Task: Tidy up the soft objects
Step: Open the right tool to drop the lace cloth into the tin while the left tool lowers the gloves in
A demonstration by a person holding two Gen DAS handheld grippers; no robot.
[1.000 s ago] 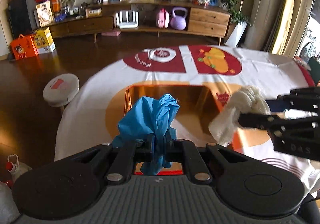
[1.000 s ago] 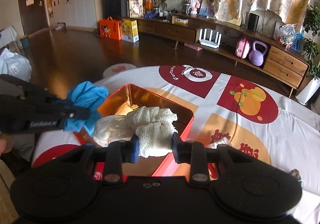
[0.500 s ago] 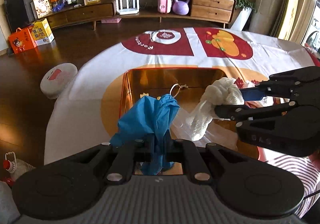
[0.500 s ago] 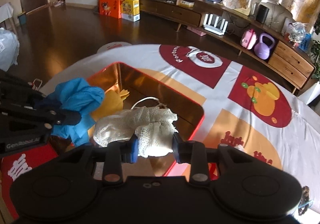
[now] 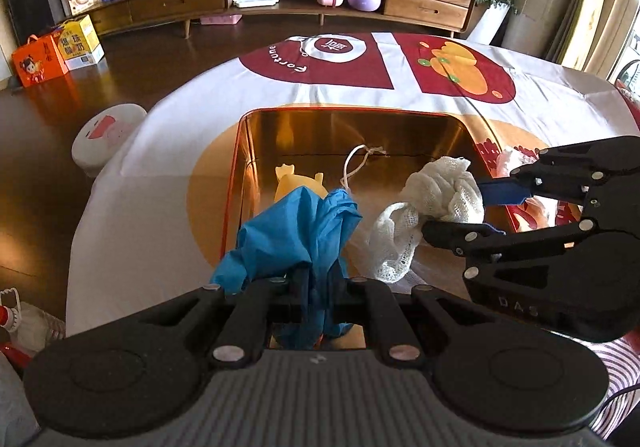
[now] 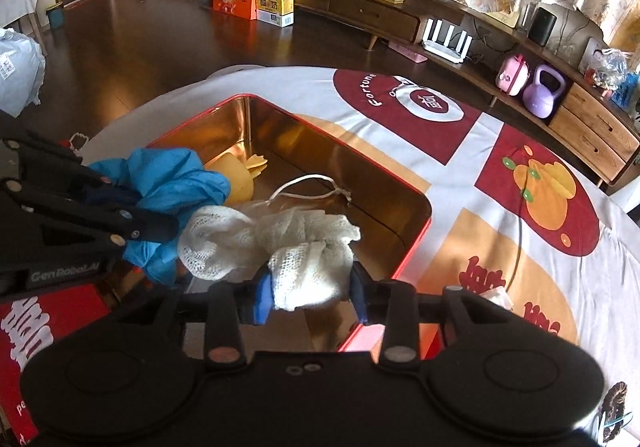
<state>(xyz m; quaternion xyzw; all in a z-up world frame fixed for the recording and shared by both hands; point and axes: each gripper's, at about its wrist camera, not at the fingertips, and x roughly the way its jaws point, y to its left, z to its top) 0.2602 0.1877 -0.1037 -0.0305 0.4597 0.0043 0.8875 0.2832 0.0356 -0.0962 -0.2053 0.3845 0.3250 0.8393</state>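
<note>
A gold tin box with a red rim stands open on the table. In it lie a yellow soft toy and a white string loop. My left gripper is shut on a crumpled blue glove over the box's near left part. My right gripper holds a white mesh cloth over the box's right side. Its jaws are opening, and the cloth still fills the gap between the pads.
The patterned tablecloth covers the round table. A red lid lies by the box on the near left. A small crumpled white item rests right of the box. A round stool stands on the dark floor beyond the table's left edge.
Both grippers have come down and forward over the open box with their loads. The box's inside, the yellow toy and the string have come into view. The right pads stand slightly wider apart.
</note>
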